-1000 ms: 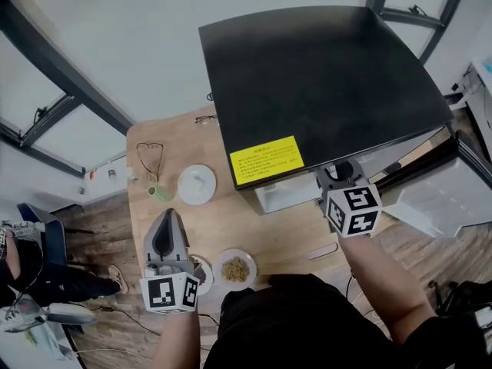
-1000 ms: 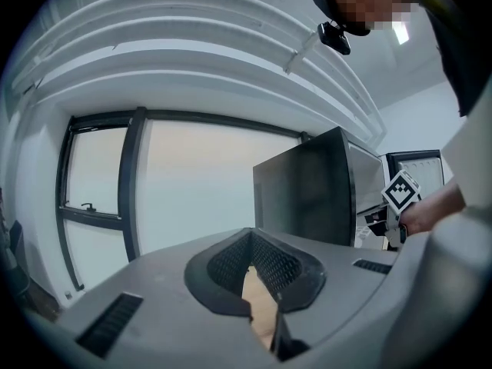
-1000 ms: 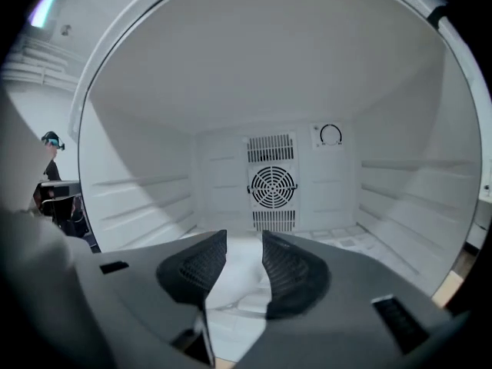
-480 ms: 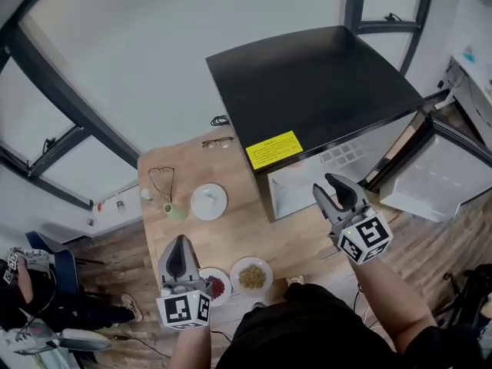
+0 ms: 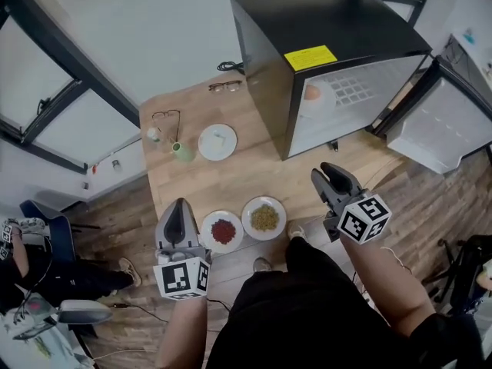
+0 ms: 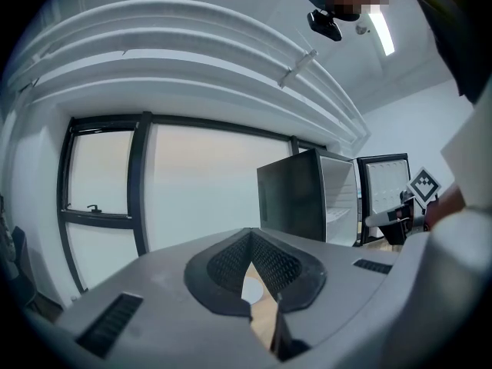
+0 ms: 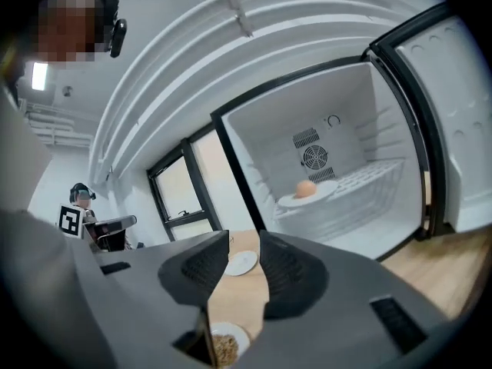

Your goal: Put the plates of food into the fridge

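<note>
Two plates sit at the table's near edge: one of red food point(image 5: 223, 231) and one of yellow-brown food point(image 5: 264, 217) point(image 7: 223, 346). A third white plate point(image 5: 217, 141) point(image 7: 241, 263) lies further back. In the open black fridge point(image 5: 330, 21), a plate with an orange-brown bun point(image 5: 311, 92) point(image 7: 306, 194) rests on the wire shelf. My left gripper point(image 5: 178, 204) point(image 6: 250, 234) is shut and empty, just left of the red plate. My right gripper point(image 5: 330, 172) point(image 7: 244, 239) is open to the right of the yellow-brown plate. Its jaws have just been closing with nothing between them.
The fridge door point(image 5: 446, 121) stands swung open at the right. Glasses point(image 5: 227, 86), a wire-like item point(image 5: 165, 117) and a green cup point(image 5: 183, 153) lie at the back of the wooden table point(image 5: 231, 187). A seated person point(image 5: 23, 260) is at the far left.
Both grippers have drawn back from the fridge toward the table's near edge. The right one has left the fridge opening, and its jaws stand narrower than before.
</note>
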The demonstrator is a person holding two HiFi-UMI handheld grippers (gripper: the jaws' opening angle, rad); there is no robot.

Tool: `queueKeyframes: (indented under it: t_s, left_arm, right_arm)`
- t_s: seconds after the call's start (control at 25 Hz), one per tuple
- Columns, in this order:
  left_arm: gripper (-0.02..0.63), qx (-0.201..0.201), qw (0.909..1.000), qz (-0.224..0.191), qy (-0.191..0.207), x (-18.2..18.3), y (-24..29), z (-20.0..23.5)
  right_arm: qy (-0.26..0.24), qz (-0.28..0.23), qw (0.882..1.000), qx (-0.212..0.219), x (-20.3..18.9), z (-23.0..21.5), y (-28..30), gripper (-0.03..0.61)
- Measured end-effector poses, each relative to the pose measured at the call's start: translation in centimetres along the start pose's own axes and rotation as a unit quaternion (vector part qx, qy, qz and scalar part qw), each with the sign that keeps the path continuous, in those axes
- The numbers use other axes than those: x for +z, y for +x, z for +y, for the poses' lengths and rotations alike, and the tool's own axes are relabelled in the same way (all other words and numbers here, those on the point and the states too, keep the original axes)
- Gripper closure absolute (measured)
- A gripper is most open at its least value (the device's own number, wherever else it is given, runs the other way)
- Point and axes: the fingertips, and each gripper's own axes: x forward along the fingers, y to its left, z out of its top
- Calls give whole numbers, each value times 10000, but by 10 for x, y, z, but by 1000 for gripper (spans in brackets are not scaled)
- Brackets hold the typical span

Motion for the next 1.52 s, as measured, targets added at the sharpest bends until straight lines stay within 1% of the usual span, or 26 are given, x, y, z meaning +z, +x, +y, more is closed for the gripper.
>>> queueKeyframes:
  t_s: [0.16,0.28,0.36,0.52,0.68,0.84,0.92,1.04,1.08,1.2,1.24,1.4,1.52]
  left_arm:
    - [611,-133,9999,4,-73,-13,-22,8]
    - [611,-236,9997,50,-105,-23,-34,12]
    - [611,-293,9995,101,-102,-29,-40,15]
    - [611,-363,9991,198,-47,-41,-54,17]
    - [611,-411,9987,278,84,-49,-68,21]
    - [611,-376,9985,364,162,-56,-80,27]
    - [611,-393,9982,400,208,-58,-83,28]
    - [611,-386,9979,447,284,-62,-84,29]
    - [611,-377,9978,462,287,-63,-84,29]
    - [611,-390,9976,518,233,-68,-86,29]
    - [611,-394,9975,546,218,-70,-87,29]
    - [611,-356,9969,673,200,-79,-91,35]
    - [611,-389,9964,720,239,-83,-92,38]
  right_arm:
    - [707,276,9970,-153,-56,18,-14,437]
    - [1283,456,9902,-315,-99,25,-25,437]
    - [1580,570,9849,-413,-126,27,-30,437]
    - [2018,719,9754,-524,-172,35,-34,437]
    - [2328,793,9672,-631,-210,41,-34,437]
    - [2730,821,9559,-714,-242,43,-32,436]
    - [2852,879,9513,-767,-254,41,-31,434]
    - [3103,877,9439,-709,-269,39,-24,420]
    - [3266,832,9388,-706,-274,37,-22,416]
    - [3866,626,9166,-804,-286,32,-17,413]
    - [3970,612,9120,-834,-290,32,-14,413]
    - [3974,813,9093,-927,-310,32,-4,413]
    - [4148,782,9019,-912,-316,33,3,413]
